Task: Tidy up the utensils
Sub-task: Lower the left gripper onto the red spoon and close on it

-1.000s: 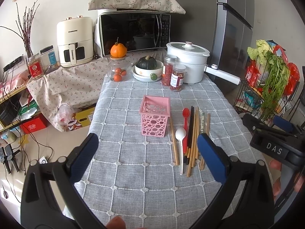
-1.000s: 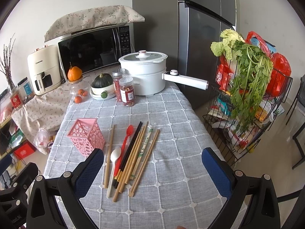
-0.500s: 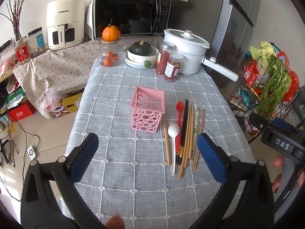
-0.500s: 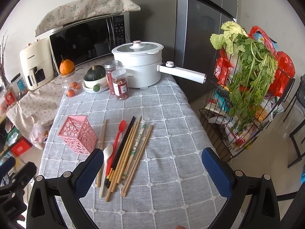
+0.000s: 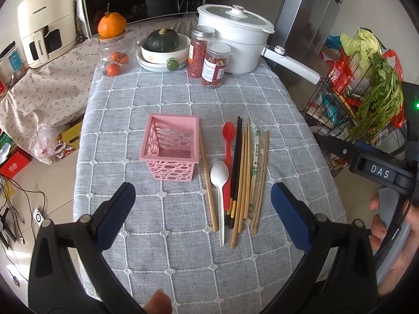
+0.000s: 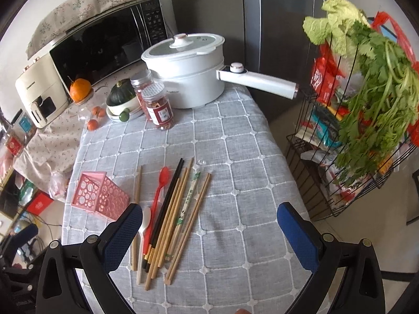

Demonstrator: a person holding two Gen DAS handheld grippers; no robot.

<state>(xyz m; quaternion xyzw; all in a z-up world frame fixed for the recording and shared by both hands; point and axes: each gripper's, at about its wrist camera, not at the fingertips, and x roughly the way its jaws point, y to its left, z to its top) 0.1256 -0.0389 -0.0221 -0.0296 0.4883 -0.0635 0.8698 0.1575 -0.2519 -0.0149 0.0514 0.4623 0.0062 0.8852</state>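
Both grippers, left [image 5: 203, 209] and right [image 6: 209, 229], hang spread wide at the bottom of their frames, holding nothing. Mid-frame on the grey checked tablecloth [image 5: 157, 248] stands a pink basket [image 5: 171, 150]; just right of it lie chopsticks [image 5: 244, 180], a white spoon [image 5: 220, 183] and a red spoon [image 5: 228, 141], side by side.

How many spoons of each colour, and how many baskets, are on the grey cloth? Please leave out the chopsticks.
White spoon: 1
Red spoon: 1
Pink basket: 1
Total: 3
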